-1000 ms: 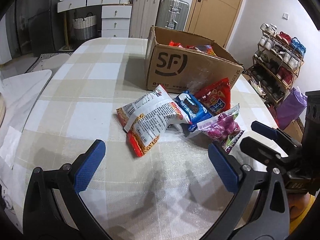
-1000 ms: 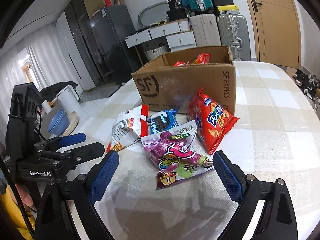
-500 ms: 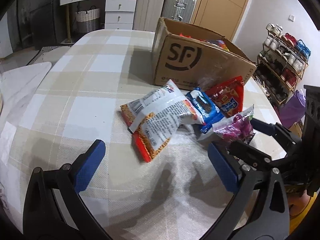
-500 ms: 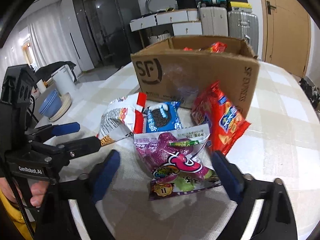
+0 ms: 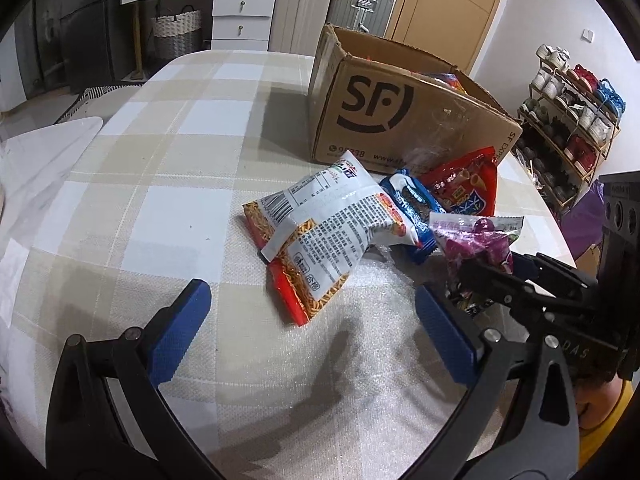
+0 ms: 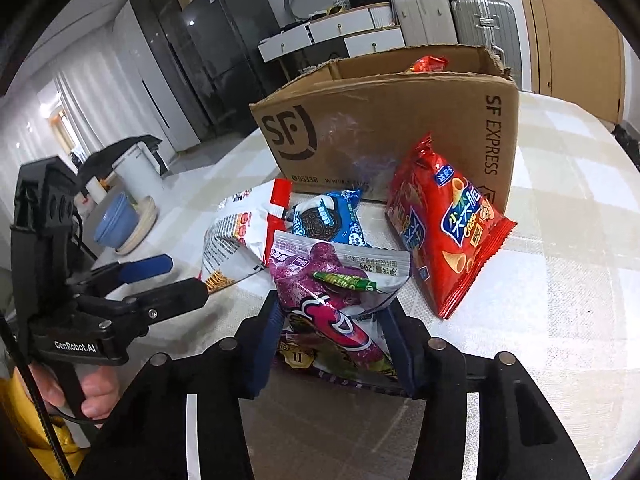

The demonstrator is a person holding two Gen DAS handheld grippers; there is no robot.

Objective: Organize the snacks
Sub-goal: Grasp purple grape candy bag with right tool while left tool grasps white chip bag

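Note:
My right gripper (image 6: 332, 344) is shut on the purple candy bag (image 6: 332, 296), squeezing its lower half just above the table; the bag also shows in the left wrist view (image 5: 476, 240). My left gripper (image 5: 316, 320) is open and empty above the tablecloth, in front of the white-and-orange noodle snack bag (image 5: 324, 236). A blue Oreo pack (image 6: 328, 224) and a red cone-crisp bag (image 6: 444, 224) lie by the open SF cardboard box (image 6: 384, 128), which holds several snacks.
The checked tablecloth (image 5: 168, 208) covers a rounded table. A shoe rack (image 5: 568, 120) stands at the right, suitcases and drawers at the back. A blue bowl (image 6: 116, 224) and a white bin sit on the floor at the left.
My right gripper has moved forward and closed on the purple candy bag, crumpling it. My left gripper has moved a little closer to the snacks and stays open.

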